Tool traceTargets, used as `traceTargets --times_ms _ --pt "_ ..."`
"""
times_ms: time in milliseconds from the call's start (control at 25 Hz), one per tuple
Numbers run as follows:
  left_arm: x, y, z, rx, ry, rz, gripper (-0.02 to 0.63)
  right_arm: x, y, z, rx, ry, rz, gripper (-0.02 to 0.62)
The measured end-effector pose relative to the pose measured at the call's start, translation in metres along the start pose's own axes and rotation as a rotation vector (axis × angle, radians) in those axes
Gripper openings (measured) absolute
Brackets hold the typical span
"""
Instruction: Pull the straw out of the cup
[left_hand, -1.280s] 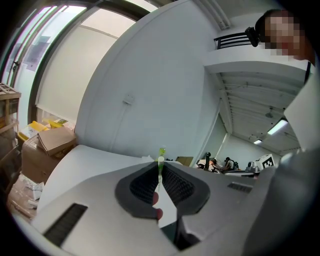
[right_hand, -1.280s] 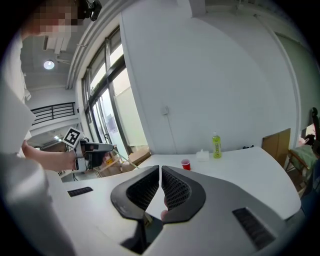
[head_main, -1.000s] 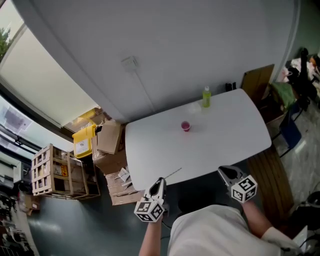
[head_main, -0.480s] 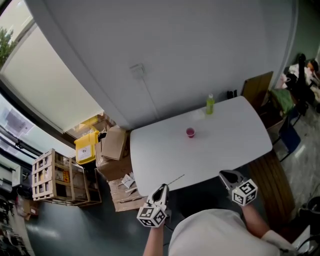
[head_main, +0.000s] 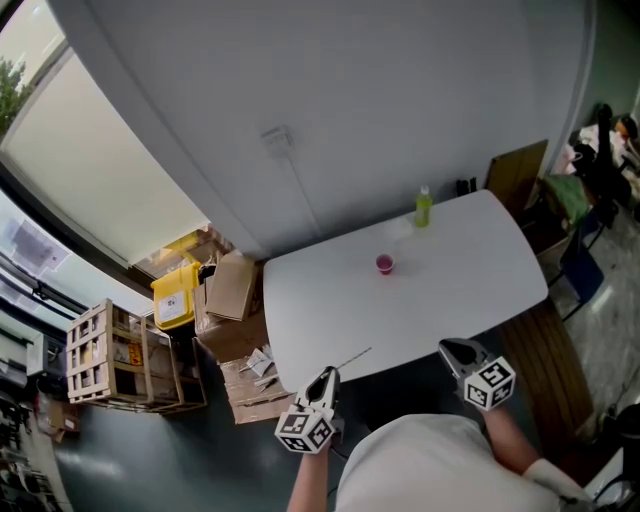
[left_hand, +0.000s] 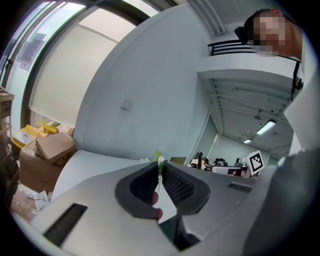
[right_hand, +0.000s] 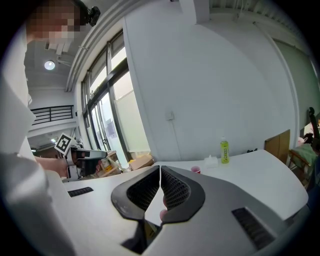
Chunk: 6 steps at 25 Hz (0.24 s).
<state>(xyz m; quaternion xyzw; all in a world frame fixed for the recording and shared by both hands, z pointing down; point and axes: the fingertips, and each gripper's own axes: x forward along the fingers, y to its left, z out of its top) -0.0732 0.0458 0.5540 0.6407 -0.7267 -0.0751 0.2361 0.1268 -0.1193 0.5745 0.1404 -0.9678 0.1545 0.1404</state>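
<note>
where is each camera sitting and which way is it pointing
Head view: on the person's head, looking steeply down at the white table, pink cup and green bottle; their shirt and both grippers show.
Left gripper view: rides the left gripper, looking along jaws shut on the straw towards the wall; shirt at right.
Right gripper view: rides the right gripper, jaws shut and empty, facing across the table; shirt at left.
Shared: both gripper views see the green bottle; the head and right gripper views share the cup.
</note>
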Motion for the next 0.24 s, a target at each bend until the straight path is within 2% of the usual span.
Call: traceTargets --times_ms 240 --pt "0.0024 -0.0036 -0.0043 0.005 0.005 -0.007 0.025 0.0 -0.0018 0.0042 -0.006 -0.016 0.0 0.038"
